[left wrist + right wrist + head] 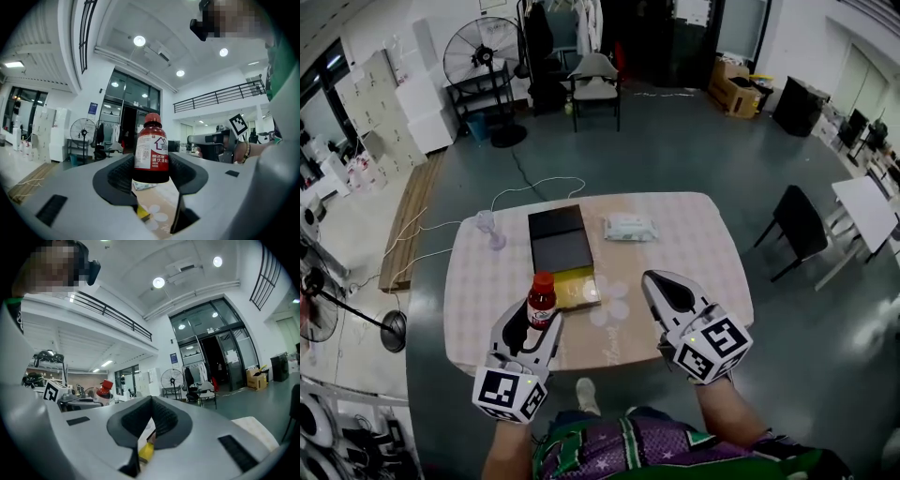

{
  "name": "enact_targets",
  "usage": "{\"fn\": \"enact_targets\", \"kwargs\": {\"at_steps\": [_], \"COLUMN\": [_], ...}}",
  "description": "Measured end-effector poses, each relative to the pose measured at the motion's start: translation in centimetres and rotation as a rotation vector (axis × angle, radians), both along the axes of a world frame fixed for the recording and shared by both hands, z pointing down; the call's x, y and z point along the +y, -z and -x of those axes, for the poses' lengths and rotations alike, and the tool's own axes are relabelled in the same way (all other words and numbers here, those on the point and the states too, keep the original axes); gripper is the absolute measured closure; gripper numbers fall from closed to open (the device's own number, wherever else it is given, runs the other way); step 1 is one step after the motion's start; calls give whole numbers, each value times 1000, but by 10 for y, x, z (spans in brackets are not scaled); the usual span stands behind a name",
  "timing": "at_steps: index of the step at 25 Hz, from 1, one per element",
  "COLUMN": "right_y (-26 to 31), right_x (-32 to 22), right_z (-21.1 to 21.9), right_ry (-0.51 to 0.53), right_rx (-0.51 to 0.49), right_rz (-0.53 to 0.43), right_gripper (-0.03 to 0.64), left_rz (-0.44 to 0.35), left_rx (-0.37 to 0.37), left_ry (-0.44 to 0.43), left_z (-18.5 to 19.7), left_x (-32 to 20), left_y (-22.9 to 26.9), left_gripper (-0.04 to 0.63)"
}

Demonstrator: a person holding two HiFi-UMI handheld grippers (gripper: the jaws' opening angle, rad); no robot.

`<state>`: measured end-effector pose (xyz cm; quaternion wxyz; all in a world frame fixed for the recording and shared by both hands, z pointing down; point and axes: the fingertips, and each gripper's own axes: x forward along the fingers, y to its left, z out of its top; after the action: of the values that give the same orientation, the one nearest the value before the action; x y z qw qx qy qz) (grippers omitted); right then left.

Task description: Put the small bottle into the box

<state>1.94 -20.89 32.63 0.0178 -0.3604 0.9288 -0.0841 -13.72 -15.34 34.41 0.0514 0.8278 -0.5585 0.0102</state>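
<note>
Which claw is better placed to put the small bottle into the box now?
Left: the left claw is clamped on the small bottle, upright, close to the black box. The right claw is shut and empty.

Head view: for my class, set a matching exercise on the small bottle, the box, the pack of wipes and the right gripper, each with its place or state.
Things:
1. small bottle
2. box
3. pack of wipes
4. right gripper

Places or states:
A. lies on the table, right of the box
B. jaws together, nothing between
C. clamped in the left gripper
D. dark, at the table's middle

Pairs: 1-C, 2-D, 3-A, 4-B.
</note>
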Motion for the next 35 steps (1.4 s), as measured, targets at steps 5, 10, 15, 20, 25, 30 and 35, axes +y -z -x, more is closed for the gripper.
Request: {"fn": "enact_targets", "kwargs": {"at_steps": [5, 10, 15, 20, 25, 30, 35], "right_y": [-10, -18, -24, -33, -50, -71, -95], "right_x": [-34, -60, -74, -85, -96, -109, -118], "right_z": [30, 54, 65, 67, 76, 81, 86], "right_ry": [-36, -84, -132, -146, -111, -86, -62], "right_rx": [8, 16, 31, 35, 36, 38, 49], "right_rz": [11, 8, 9, 22, 33, 64, 99], "right_gripper": [611, 611, 611, 611, 611, 611, 611], "left_rz": [23, 31, 43, 69, 93, 144, 181], "left_rx": [-1, -14, -24, -53, -81, -123, -154], "left_ry": [-53, -112, -155, -203, -210, -216, -225], "left_z": [28, 51, 65, 63, 58, 56, 54], "left_x": [-42, -72, -94, -108, -121, -134, -141], "left_y": [-18, -34, -41, -58, -77, -106, -132], "left_gripper": [353, 353, 353, 353, 353, 353, 353]}}
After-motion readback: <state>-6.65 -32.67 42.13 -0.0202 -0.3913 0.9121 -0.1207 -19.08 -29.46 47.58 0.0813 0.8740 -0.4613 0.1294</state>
